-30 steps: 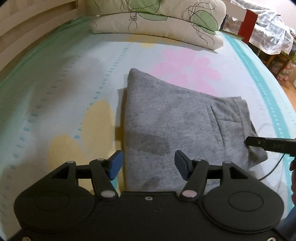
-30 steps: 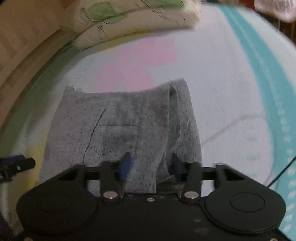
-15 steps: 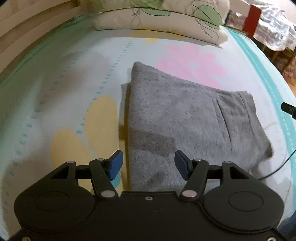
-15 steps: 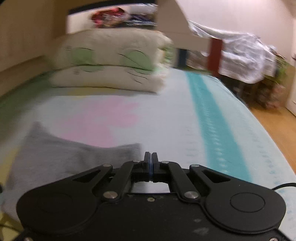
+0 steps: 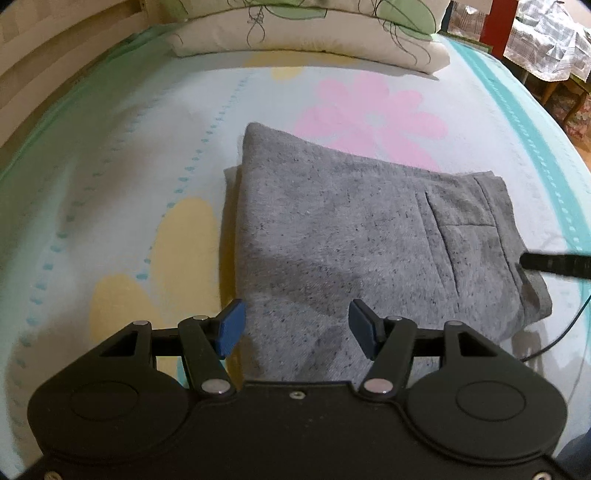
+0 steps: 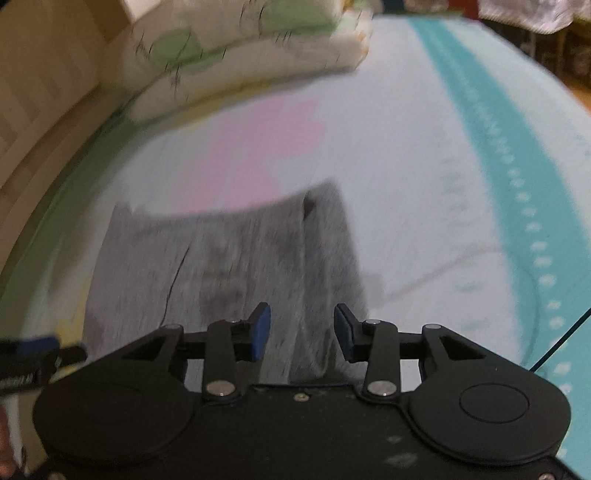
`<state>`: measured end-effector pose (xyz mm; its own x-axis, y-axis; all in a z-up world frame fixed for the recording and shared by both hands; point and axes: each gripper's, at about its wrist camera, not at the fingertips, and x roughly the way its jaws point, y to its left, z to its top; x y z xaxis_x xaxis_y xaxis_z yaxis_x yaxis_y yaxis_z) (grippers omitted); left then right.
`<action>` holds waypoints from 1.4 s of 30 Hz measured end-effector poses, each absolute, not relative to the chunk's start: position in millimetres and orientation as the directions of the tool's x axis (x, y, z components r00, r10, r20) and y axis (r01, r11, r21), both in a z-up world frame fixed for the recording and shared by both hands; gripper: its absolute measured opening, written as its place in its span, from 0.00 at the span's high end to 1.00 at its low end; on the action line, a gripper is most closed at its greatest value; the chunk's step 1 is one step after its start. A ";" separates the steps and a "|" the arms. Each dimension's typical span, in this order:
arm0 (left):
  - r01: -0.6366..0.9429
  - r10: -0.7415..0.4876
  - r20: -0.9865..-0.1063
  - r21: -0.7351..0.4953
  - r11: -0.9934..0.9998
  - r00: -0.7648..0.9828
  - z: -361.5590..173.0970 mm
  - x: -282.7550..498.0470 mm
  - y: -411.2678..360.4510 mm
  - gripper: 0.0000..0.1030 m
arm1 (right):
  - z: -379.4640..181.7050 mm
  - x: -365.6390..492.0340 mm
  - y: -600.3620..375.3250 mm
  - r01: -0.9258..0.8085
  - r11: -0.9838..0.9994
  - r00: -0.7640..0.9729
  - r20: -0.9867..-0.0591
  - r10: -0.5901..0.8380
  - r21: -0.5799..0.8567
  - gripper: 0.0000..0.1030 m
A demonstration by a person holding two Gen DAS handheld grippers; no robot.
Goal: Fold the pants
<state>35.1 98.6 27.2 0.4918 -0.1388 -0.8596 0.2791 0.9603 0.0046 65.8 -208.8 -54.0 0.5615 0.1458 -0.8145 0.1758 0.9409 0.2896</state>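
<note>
The grey pants [image 5: 351, 240] lie folded into a thick rectangle on the flowered bed sheet [image 5: 110, 166], pocket side up. My left gripper [image 5: 295, 317] hangs open just above their near left corner, with nothing pinched between the blue pads. In the blurred right wrist view my right gripper [image 6: 301, 317] hovers over the right end of the pants [image 6: 229, 266]. Its jaws are opening, and cloth lies below the gap, not pressed by the pads. One right finger [image 5: 554, 264] reaches in at the pants' right edge. The left gripper [image 6: 29, 350] shows at the far left.
Two stacked pillows [image 5: 314, 33] lie at the head of the bed, with a wooden wall [image 5: 55, 74] on the left. A thin black cable [image 5: 565, 332] trails over the sheet right of the pants. A red post [image 5: 498, 26] and cloth-covered furniture [image 5: 546, 40] stand beyond the bed's right edge.
The right gripper, nearly shut on the pants' edge, then fully shut and lifted to look level, has tipped back down with its jaws apart. The left gripper stayed open and shifted slightly.
</note>
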 end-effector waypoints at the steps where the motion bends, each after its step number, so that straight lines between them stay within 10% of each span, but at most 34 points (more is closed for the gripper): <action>1: 0.280 -0.137 -0.863 0.006 0.960 0.487 24.4 36.7 97.6 0.37 | -57.3 65.9 -206.9 0.171 0.941 0.540 -0.827 0.158 0.292 0.60; 21: 0.280 -0.169 -0.874 -0.040 0.959 0.455 12.9 39.4 104.4 0.37 | -54.1 58.7 -179.2 0.059 0.981 0.525 -0.841 0.128 0.186 0.59; 36: 0.296 -0.186 -0.843 -0.033 0.955 0.505 25.0 35.2 102.2 0.37 | -74.3 54.7 -219.7 0.259 0.847 0.410 -0.847 0.339 0.465 0.56; 42: 0.281 -0.184 -0.842 -0.041 0.959 0.506 24.9 37.5 103.4 0.37 | -58.0 52.8 -201.9 0.149 0.882 0.470 -0.817 0.334 0.446 0.90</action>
<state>37.5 103.4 24.9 0.5063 -0.1842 -0.8425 0.2814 0.9587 -0.0405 52.8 -201.9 -58.0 0.4696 0.3342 -0.8172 0.1490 0.8823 0.4465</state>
